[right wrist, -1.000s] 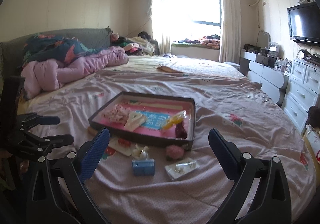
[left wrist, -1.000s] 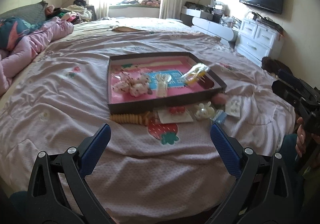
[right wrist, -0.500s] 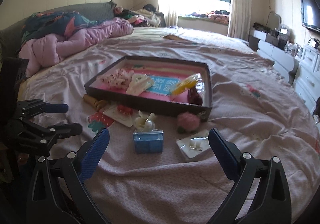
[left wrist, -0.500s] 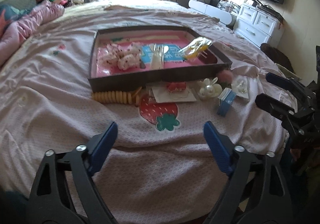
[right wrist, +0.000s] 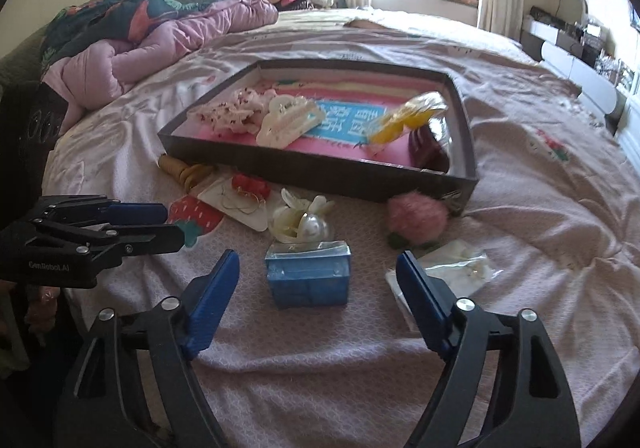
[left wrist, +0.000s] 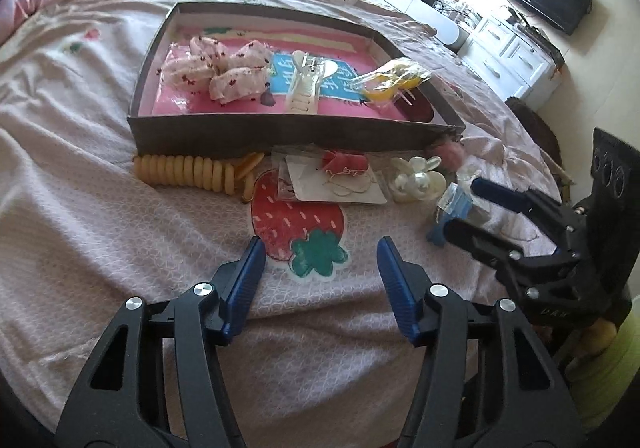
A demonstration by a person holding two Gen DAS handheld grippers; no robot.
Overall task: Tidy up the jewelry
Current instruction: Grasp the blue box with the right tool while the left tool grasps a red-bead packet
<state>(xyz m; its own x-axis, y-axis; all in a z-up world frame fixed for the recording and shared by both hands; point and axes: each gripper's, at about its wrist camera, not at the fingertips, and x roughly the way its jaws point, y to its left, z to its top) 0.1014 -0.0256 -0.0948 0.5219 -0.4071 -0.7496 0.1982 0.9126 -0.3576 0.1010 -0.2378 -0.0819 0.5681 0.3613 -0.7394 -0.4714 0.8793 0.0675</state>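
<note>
Blue box [right wrist: 307,275] between right tool [right wrist: 318,280] fingers; pompom [right wrist: 416,219], packet [right wrist: 460,268] beside.

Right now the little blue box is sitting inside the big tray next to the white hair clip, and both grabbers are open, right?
Not quite. The little blue box sits on the bedspread in front of the tray, not inside it; the right wrist view shows this. The white hair clip is in the tray, and the left gripper and right gripper are both open.
</note>
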